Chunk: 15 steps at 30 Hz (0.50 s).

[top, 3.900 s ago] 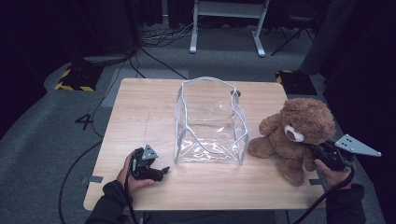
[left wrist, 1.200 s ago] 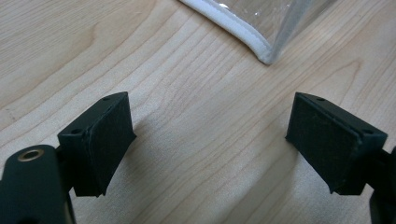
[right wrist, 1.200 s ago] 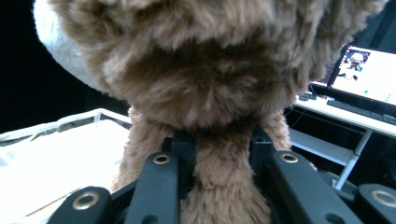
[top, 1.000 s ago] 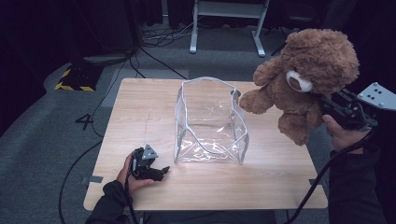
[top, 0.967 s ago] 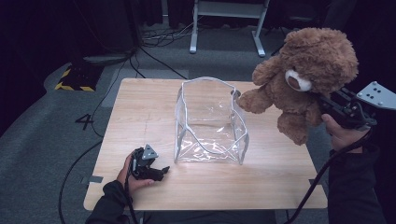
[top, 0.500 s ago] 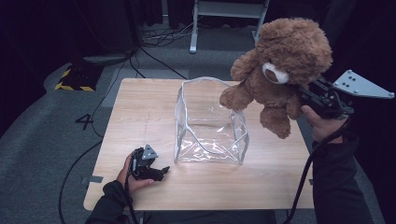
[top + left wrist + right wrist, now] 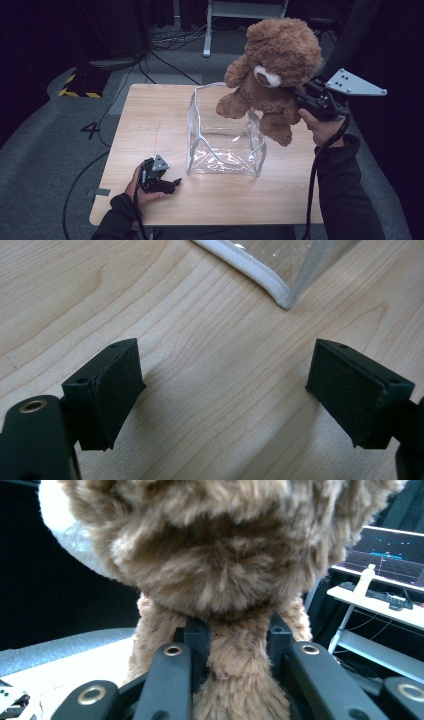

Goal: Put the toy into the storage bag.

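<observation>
A brown teddy bear (image 7: 274,65) hangs in the air above the right rim of a clear plastic bag (image 7: 223,136) that stands open on the wooden table (image 7: 150,115). My right gripper (image 7: 304,96) is shut on the bear from behind; in the right gripper view the jaws pinch the bear (image 7: 235,580) at its neck, just under the head. My left gripper (image 7: 169,184) rests on the table near the front left, open, with bare wood between its pads (image 7: 107,390). The bag's white-edged corner (image 7: 280,290) lies just ahead of it.
The table's front and right edges are close to both hands. Cables (image 7: 165,55) and a white stand base (image 7: 210,30) lie on the grey floor behind. A yellow-black striped block (image 7: 80,85) sits left of the table.
The right gripper lifted the bear off the table at the right, raised it high, then carried it left, over the bag's right rim. The left gripper stayed put.
</observation>
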Tool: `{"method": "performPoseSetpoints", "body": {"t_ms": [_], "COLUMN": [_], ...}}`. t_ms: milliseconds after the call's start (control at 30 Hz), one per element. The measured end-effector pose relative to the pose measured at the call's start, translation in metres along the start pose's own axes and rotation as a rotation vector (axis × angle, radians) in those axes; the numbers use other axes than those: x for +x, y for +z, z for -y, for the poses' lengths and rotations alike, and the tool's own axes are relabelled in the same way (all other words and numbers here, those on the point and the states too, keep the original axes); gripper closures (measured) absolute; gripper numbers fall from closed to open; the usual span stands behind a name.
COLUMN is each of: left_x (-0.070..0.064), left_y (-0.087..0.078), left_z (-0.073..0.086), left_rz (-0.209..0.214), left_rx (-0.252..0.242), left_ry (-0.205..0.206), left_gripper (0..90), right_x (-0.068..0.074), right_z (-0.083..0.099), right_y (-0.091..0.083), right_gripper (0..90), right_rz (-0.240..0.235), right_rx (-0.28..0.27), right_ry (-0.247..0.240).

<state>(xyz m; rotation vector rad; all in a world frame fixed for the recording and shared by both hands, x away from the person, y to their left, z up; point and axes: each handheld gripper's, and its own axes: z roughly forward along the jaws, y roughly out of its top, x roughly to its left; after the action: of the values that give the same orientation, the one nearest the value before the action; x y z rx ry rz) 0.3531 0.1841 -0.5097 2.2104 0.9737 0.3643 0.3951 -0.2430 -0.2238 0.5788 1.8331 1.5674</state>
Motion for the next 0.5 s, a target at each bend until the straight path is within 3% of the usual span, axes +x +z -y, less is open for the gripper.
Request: {"method": "performPoseSetpoints", "body": {"t_ms": [500], "left_x": [0.000], "left_y": [0.000], "left_z": [0.000], "left_rz": [-0.001], "left_rx": [0.000], "left_ry": [0.000], "left_gripper": [14.7], "right_x": [0.026], "right_z": [-0.003], "right_y": [0.042], "right_gripper": [72.6], "right_rz": [-0.041], "right_rx": [0.033], "right_ry": [0.003]}}
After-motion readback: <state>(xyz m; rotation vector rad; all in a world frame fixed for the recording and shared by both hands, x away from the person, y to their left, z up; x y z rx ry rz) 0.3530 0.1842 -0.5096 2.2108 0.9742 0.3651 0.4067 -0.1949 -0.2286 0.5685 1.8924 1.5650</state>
